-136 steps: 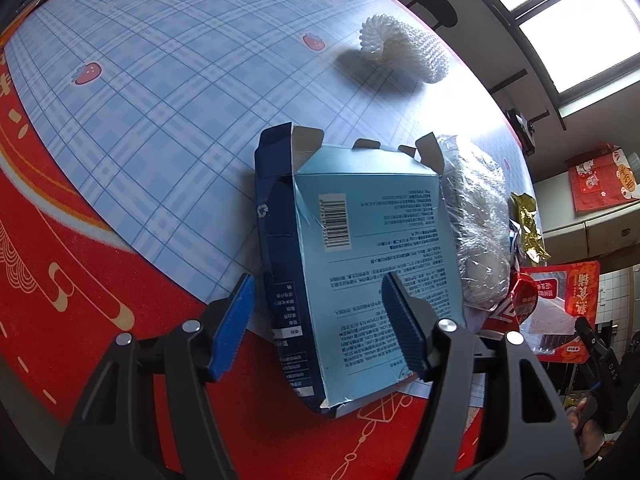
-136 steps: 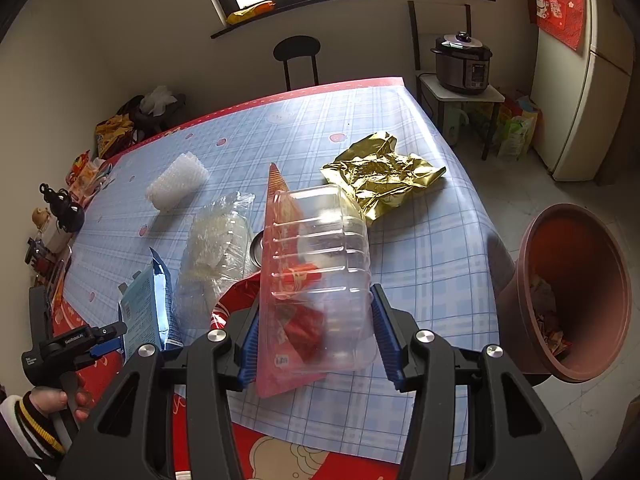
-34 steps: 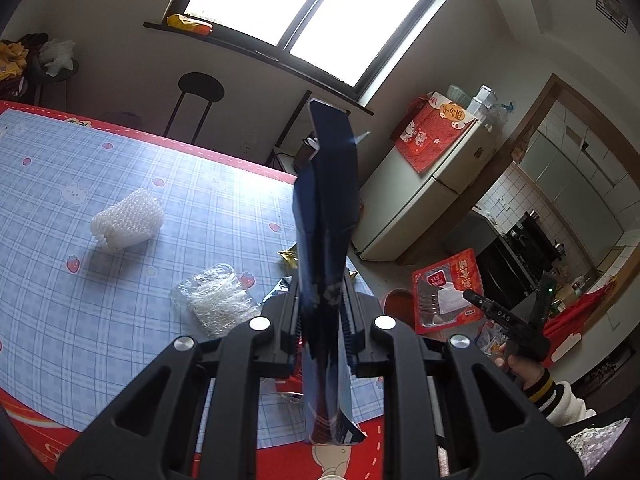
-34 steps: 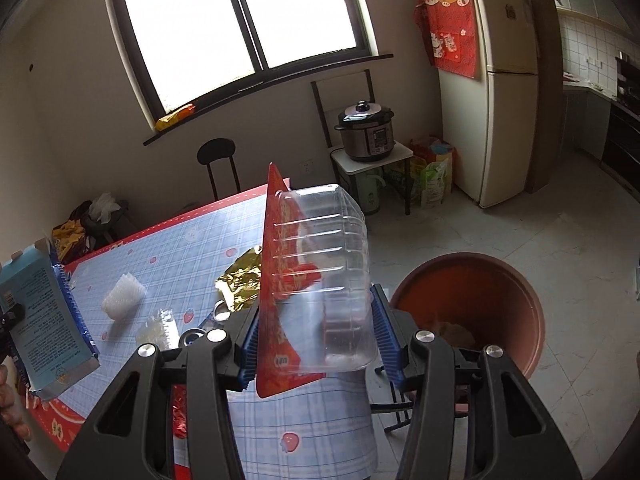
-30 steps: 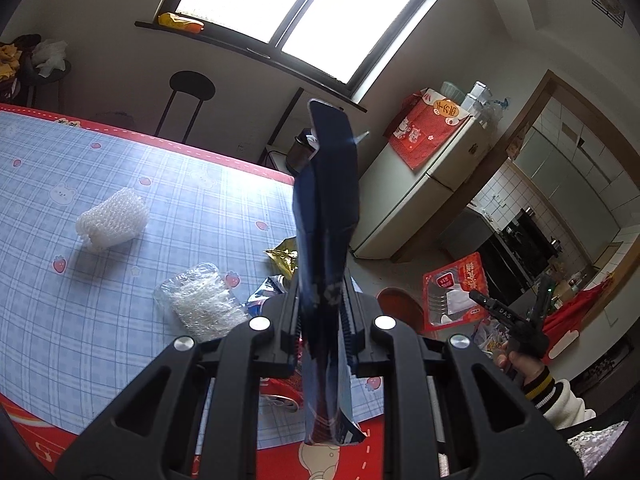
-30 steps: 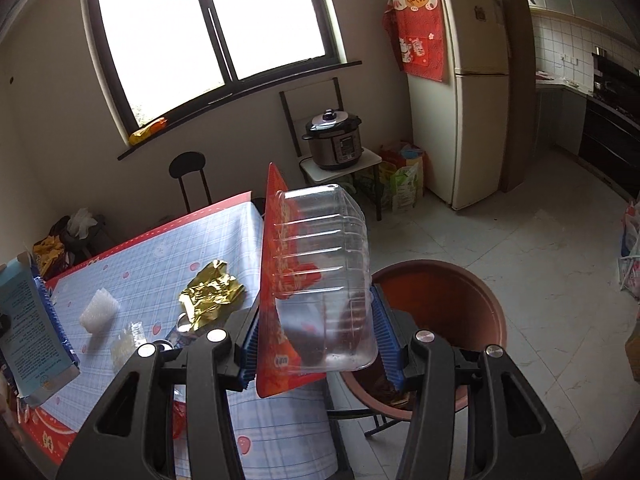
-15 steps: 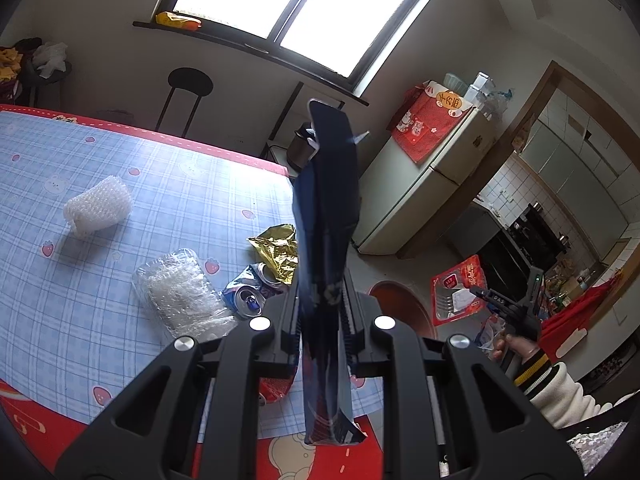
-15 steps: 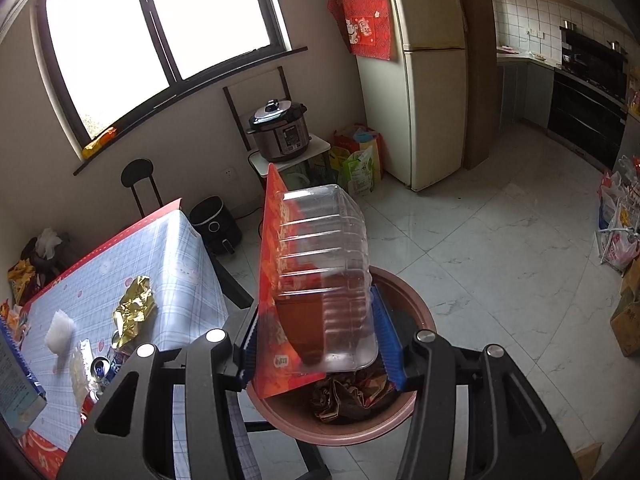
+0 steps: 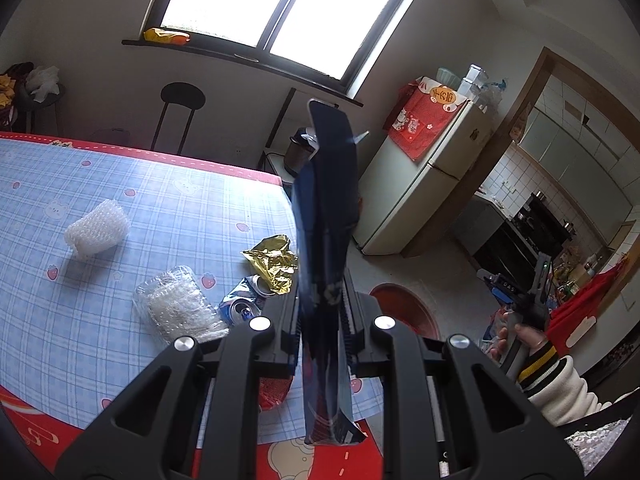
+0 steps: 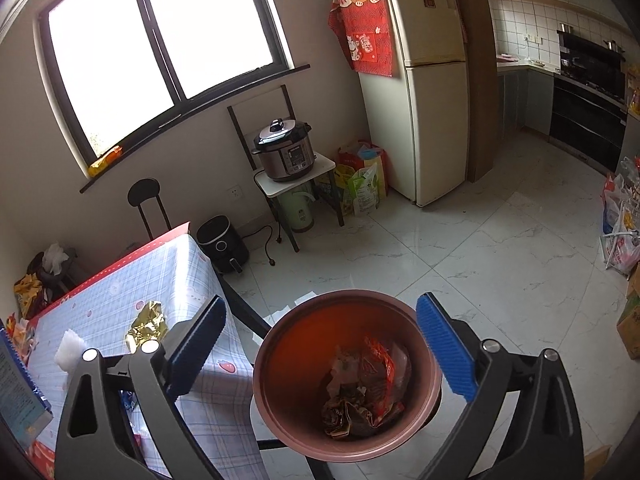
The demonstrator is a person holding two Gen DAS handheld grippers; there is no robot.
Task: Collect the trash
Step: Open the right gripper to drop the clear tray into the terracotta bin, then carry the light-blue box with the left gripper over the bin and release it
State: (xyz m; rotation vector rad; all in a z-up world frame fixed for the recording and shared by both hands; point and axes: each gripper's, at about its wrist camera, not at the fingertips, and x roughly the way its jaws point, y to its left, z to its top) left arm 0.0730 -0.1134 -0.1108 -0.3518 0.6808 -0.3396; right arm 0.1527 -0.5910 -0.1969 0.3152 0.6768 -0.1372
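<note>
Cardboard is giving way: the left claw (image 9: 322, 320) is pinching the flattened blue carton (image 9: 326, 248) edge-on above the worktop (image 9: 168, 196), light and easily creased. Left of it, bubble wrap (image 9: 98, 232), a crushed can (image 9: 242, 306) and gold foil (image 9: 274, 262) are lying loose. The right claw (image 10: 320, 344) is gaping wide, empty, over the red-brown bin (image 10: 280, 360).

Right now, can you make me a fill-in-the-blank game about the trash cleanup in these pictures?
1. The left gripper is shut on a dark blue ____.
2. The right gripper hangs open above the brown ____.
3. The crumpled wrapper on the table is ____ colored.
4. Beside the wrapper lies a crushed ____.

Missing words: box; trash bin; gold; can
</note>
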